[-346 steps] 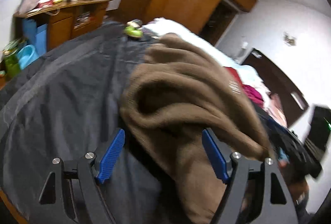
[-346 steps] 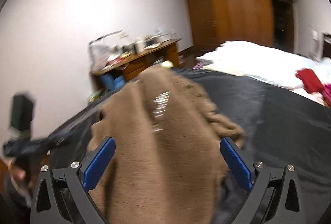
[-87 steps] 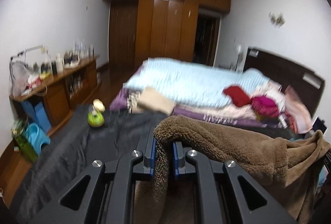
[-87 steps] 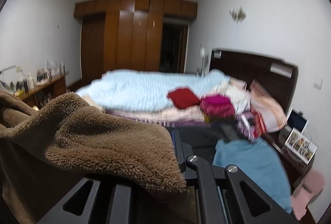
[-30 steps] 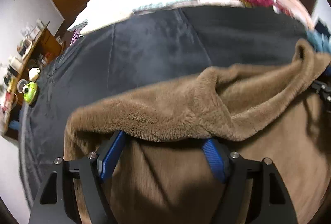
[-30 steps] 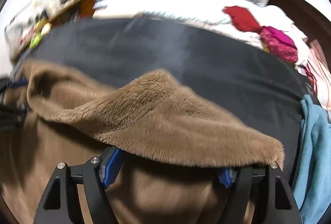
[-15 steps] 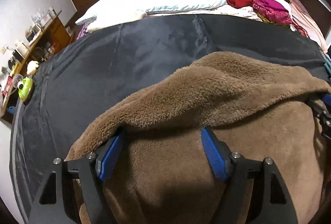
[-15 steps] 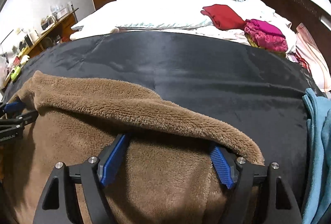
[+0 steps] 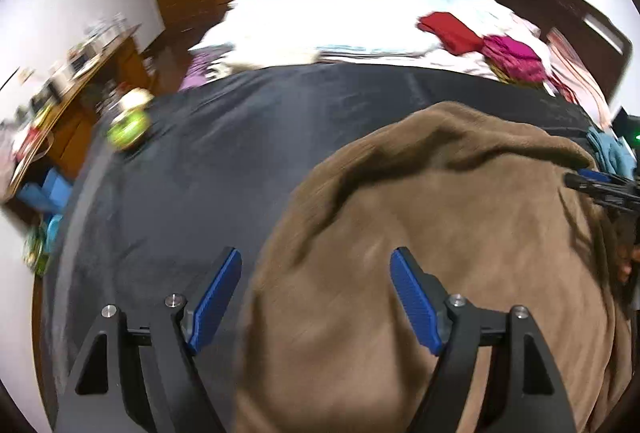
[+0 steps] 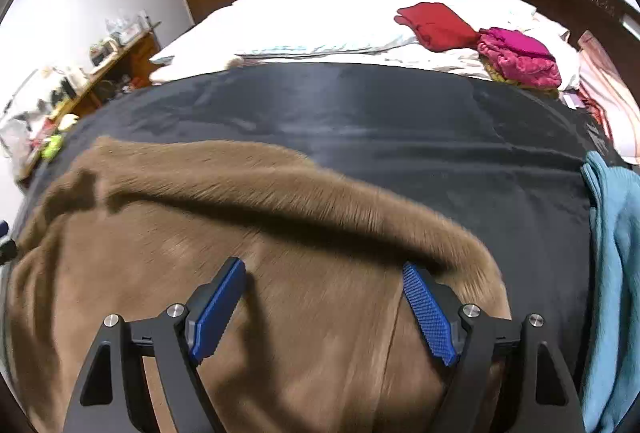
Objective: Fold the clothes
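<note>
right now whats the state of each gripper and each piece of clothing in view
left gripper: open, holding nothing
right gripper: open, holding nothing
brown fleece garment: lying released on black cloth, far edge folded over
teal garment: unfolded
red garment: folded
magenta garment: bundled

Brown fleece garment [image 10: 280, 313]; black sheet [image 10: 360, 121]; teal cloth [image 10: 612, 233]; blue pads [image 10: 428, 313].

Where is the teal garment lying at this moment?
In the right wrist view the teal garment lies at the far right edge of the dark sheet, right of the brown fleece and nearer than the magenta clothes.
</note>
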Available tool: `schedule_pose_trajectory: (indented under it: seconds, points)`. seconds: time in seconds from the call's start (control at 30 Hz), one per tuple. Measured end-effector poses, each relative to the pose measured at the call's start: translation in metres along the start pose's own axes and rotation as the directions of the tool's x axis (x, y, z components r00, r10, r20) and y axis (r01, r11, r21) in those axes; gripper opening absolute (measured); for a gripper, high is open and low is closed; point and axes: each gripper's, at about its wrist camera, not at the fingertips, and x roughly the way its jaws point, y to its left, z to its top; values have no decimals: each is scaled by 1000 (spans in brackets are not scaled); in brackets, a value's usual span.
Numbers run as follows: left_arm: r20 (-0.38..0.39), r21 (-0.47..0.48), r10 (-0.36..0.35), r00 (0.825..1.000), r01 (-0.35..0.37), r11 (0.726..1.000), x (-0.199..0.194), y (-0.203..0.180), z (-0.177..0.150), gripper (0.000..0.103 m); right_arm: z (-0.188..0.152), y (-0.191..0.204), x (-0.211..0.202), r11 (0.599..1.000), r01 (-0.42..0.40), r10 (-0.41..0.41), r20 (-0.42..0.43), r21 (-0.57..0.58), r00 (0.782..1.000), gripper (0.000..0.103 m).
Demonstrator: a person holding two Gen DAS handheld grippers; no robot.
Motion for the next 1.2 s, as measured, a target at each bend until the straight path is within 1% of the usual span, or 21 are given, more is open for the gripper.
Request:
schedule_pose_trajectory:
  seconds: [0.07,0.17,0.27,0.3,0.4,0.5,0.57,0.7,0.77,0.8,0.83,0.9,0.97,1.0,1.03,1.07,1.1,1.13,1.2]
  points:
    - [-6,-47,11,1000,-11,999,-9,27,-18,80,-9,7,-17,1000,-16,16,4,-21,1000,82]
    - [-10,-98,3,1000,-3,995,-24,57,-48,80,-28,25,-39,997,-46,47,4,-65,999,82]
    - [-17,-118,-26,1000,24,993,-33,71,-74,80,-48,51,-52,989,-97,97,-7,-110,995,82]
    - [-19,-121,-50,999,47,991,-36,75,-83,80,-54,60,-56,986,-110,110,-10,-127,994,82]
    - [-33,-128,-131,991,125,984,-43,77,-111,80,-72,86,-63,974,-140,139,-19,-179,990,82]
    - [-50,-119,-191,980,184,976,-46,71,-136,80,-90,110,-62,960,-154,148,-44,-232,988,82]
    - [-64,-115,-227,972,219,969,-47,67,-150,80,-102,122,-60,951,-135,126,-51,-278,991,82]
    - [-76,-115,-266,961,256,960,-45,58,-166,80,-121,134,-57,933,-80,73,-33,-351,997,82]
    - [-67,-93,-267,961,260,961,-46,52,-170,60,-127,133,-56,928,-63,58,-26,-367,998,82]
    - [-71,-84,-260,963,254,963,-46,49,-170,35,-129,132,-55,927,-54,49,-22,-372,999,82]
    - [-75,-77,-254,964,248,966,-45,46,-170,19,-131,130,-53,926,-44,39,-20,-374,999,82]
    - [-72,-64,-231,970,227,972,-46,42,-168,15,-135,127,-48,927,-22,15,-22,-374,1000,82]
    - [-59,-48,-170,984,167,985,-48,43,-164,12,-138,122,-42,930,-6,-5,-28,-367,1000,82]
    - [-50,-45,-129,990,127,991,-49,45,-160,12,-139,119,-41,933,-10,0,-30,-359,1000,82]
    - [-32,-48,-68,997,66,997,-52,51,-155,11,-139,115,-40,937,-20,10,-30,-348,999,82]
    - [-13,-57,-10,1000,9,998,-56,59,-148,11,-139,112,-41,940,-25,15,-31,-339,999,82]
    - [6,-68,49,999,-49,997,-59,68,-141,10,-139,110,-41,941,-18,10,-27,-337,1000,82]
    - [24,-79,108,994,-105,991,-63,76,-134,10,-139,109,-42,941,-6,-1,-20,-339,1000,82]
    - [61,-115,206,977,-198,973,-69,95,-118,10,-141,107,-44,937,20,-23,-4,-350,1000,82]
